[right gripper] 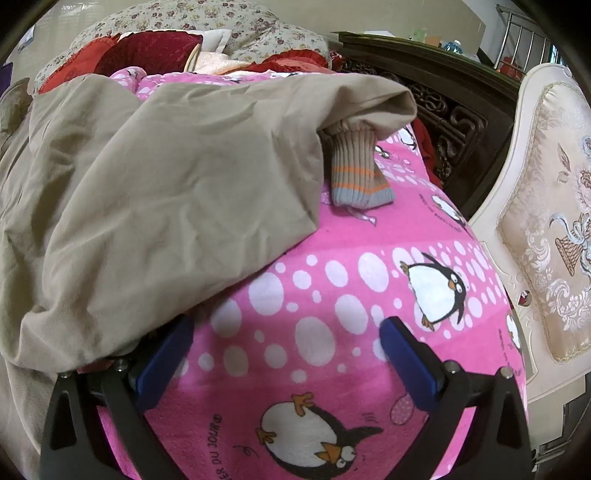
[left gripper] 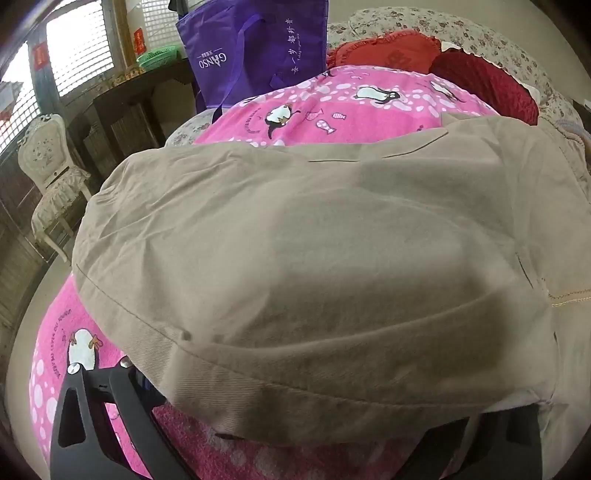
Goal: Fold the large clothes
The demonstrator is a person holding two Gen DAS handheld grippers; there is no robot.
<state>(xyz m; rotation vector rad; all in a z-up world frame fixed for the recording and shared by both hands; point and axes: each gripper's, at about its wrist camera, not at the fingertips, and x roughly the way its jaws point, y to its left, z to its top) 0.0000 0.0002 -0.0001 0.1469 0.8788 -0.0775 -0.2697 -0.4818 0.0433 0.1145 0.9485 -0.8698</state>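
A large khaki jacket lies spread over a pink penguin blanket on a bed. My left gripper is at the jacket's near hem, jaws wide apart. The hem drapes over its fingertips and hides the right one; the left finger shows. In the right wrist view the jacket covers the left half, and its sleeve ends in a ribbed cuff with orange and grey stripes. My right gripper stands open over the bare blanket. Its left blue pad touches the jacket's edge.
A purple bag stands at the bed's far left. Red cushions and a floral pillow lie at the head. A cream chair stands left of the bed, another stands right, and dark carved furniture is behind.
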